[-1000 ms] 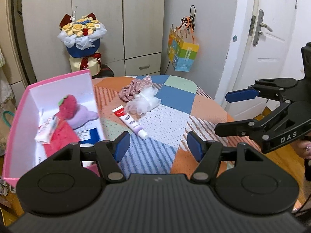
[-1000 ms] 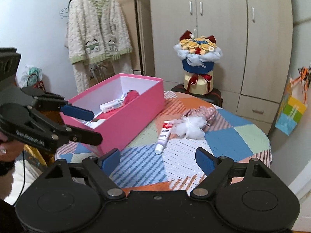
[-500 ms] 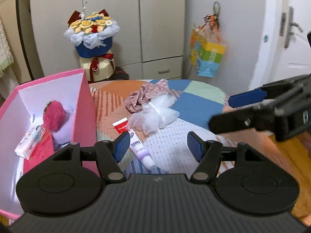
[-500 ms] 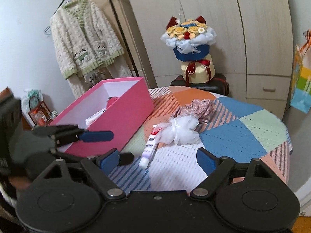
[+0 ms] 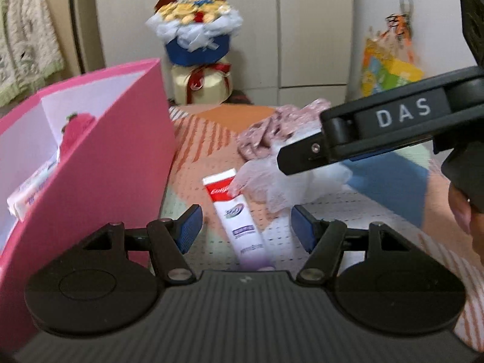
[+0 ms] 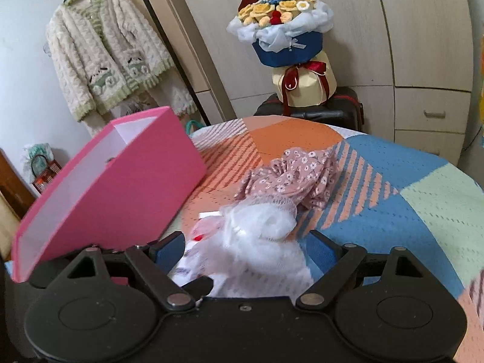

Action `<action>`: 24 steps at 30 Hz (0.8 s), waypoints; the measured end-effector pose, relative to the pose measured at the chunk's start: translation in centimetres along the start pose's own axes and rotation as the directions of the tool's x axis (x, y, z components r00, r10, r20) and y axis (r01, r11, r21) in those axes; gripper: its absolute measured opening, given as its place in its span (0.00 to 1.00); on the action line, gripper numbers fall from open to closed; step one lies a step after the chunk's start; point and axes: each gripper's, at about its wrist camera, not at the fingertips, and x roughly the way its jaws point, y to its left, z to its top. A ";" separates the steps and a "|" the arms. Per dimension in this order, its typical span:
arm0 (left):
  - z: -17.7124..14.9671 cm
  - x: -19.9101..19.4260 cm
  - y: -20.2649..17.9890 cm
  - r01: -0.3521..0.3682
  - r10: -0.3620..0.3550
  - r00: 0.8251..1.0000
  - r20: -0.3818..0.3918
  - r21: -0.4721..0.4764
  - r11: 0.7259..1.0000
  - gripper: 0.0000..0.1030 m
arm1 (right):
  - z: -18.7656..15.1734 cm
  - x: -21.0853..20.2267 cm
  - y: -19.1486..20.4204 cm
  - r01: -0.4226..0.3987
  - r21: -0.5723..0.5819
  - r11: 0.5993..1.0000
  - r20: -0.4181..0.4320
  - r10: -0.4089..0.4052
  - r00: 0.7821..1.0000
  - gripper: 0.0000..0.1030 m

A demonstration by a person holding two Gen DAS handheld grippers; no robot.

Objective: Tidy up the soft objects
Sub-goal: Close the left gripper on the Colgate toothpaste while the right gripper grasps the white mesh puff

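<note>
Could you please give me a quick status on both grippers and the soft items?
Left gripper open over toothpaste tube. Right gripper open around white mesh pouf, not shut. Floral scrunchie behind it. Pink box alongside, nothing blocking.

- Left wrist view looks low across the surface (image 5: 378, 187), close behind the tube (image 5: 242, 227).
- Right wrist view sits right over the white mesh (image 6: 260, 239).
- Both show the pink box (image 5: 121, 181).

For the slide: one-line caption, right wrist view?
Right claw open around white mesh pouf, floral scrunchie behind, pink box left.
</note>
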 end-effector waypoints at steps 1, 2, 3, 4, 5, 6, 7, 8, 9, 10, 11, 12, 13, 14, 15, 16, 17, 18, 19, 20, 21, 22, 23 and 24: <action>-0.1 0.2 -0.1 -0.006 0.006 1.000 -0.009 -0.006 1.000 0.62 | 0.1 0.5 -0.1 -0.001 -0.004 1.000 -0.003 0.001 1.000 0.88; -0.2 0.5 -0.1 -0.015 0.015 1.000 -0.013 -0.020 1.000 0.62 | 0.1 0.9 -0.2 -0.006 -0.007 1.000 -0.008 0.006 1.000 0.88; -0.4 0.7 -0.1 -0.027 0.027 1.000 -0.009 -0.031 0.999 0.60 | 0.2 1.4 -0.3 -0.010 -0.008 1.000 -0.016 0.010 1.000 0.88; -0.6 0.8 -0.3 -0.043 0.043 0.999 -0.003 -0.032 0.999 0.60 | 0.1 1.8 -0.4 -0.010 -0.008 1.000 -0.023 0.010 1.000 0.88; -0.8 0.9 -0.4 -0.053 0.053 0.999 -0.003 -0.025 0.998 0.60 | 0.0 2.1 -0.5 -0.008 -0.010 1.000 -0.029 0.007 1.000 0.88; -0.9 1.0 -0.5 -0.051 0.051 0.999 -0.008 -0.024 0.998 0.58 | -0.1 2.3 -0.5 -0.004 -0.013 1.000 -0.033 0.004 0.999 0.88; -0.9 1.1 -0.3 -0.043 0.042 0.999 -0.016 -0.040 0.998 0.58 | -0.3 2.4 -0.6 -0.004 -0.017 1.000 -0.033 0.004 0.999 0.88; -0.9 1.0 0.0 -0.035 0.034 0.999 -0.016 -0.059 0.998 0.55 | -0.4 2.3 -0.6 -0.006 -0.020 1.000 -0.027 0.005 1.000 0.87; -0.8 1.0 0.2 -0.034 0.032 0.999 -0.019 -0.068 0.997 0.52 | -0.6 2.1 -0.7 -0.008 -0.020 1.000 -0.015 0.008 1.000 0.87; -0.7 1.0 0.4 -0.035 0.033 0.999 -0.023 -0.069 0.997 0.45 | -0.7 2.0 -0.8 -0.014 -0.019 1.000 -0.006 0.014 1.000 0.86; -0.6 1.0 0.5 -0.036 0.034 0.999 -0.026 -0.060 0.998 0.36 | -0.8 1.9 -0.9 -0.021 -0.017 1.000 0.001 0.021 1.000 0.80; -0.6 1.0 0.5 -0.034 0.032 0.999 -0.027 -0.054 0.998 0.28 | -0.8 1.9 -0.9 -0.031 -0.019 0.999 0.002 0.031 1.000 0.70; -0.6 1.0 0.6 -0.035 0.033 0.999 -0.029 -0.057 0.998 0.26 | -0.9 1.9 -1.0 -0.038 -0.023 0.999 0.000 0.038 0.999 0.64; -0.6 0.9 0.6 -0.038 0.036 0.999 -0.029 -0.059 0.998 0.24 | -1.0 1.9 -0.9 -0.037 -0.031 0.999 -0.002 0.037 0.999 0.55; -0.6 0.9 0.6 -0.037 0.036 0.999 -0.030 -0.059 0.998 0.23 | -1.2 1.8 -0.8 -0.029 -0.050 0.998 0.001 0.030 1.000 0.46; -0.6 0.9 0.6 -0.038 0.037 0.999 -0.029 -0.059 0.998 0.23 | -1.3 1.7 -0.5 -0.025 -0.068 0.997 0.004 0.026 1.000 0.40; -0.7 0.8 0.6 -0.039 0.038 0.999 -0.028 -0.058 0.998 0.23 | -1.4 1.5 -0.4 -0.031 -0.073 0.997 0.002 0.031 1.000 0.33; -0.7 0.7 0.6 -0.041 0.039 0.999 -0.026 -0.057 0.998 0.23 | -1.5 1.3 -0.4 -0.038 -0.064 0.997 0.003 0.039 0.999 0.30; -0.9 0.5 0.5 -0.041 0.040 0.999 -0.023 -0.054 0.998 0.23 | -1.7 1.0 -0.4 -0.040 -0.056 0.998 0.008 0.040 0.999 0.29; -0.9 0.4 0.5 -0.041 0.040 0.999 -0.022 -0.051 0.998 0.23 | -1.9 0.7 -0.3 -0.037 -0.053 0.998 0.013 0.038 0.999 0.29; -1.0 0.3 0.5 -0.039 0.038 0.999 -0.021 -0.053 0.998 0.23 | -2.1 0.3 -0.2 -0.034 -0.050 0.998 0.020 0.035 0.999 0.28; -1.0 0.2 0.6 -0.037 0.036 0.999 -0.021 -0.054 0.998 0.23 | -2.3 -0.1 -0.1 -0.027 -0.044 0.999 0.030 0.028 0.999 0.28; -1.1 0.1 0.5 -0.035 0.034 0.999 -0.019 -0.052 0.998 0.23 | -2.6 -0.5 -0.1 -0.018 -0.041 0.999 0.037 0.020 0.999 0.28; -1.1 -0.1 0.5 -0.033 0.032 0.999 -0.017 -0.052 0.998 0.23 | -2.8 -0.9 0.1 -0.009 -0.043 0.999 0.042 0.011 0.999 0.28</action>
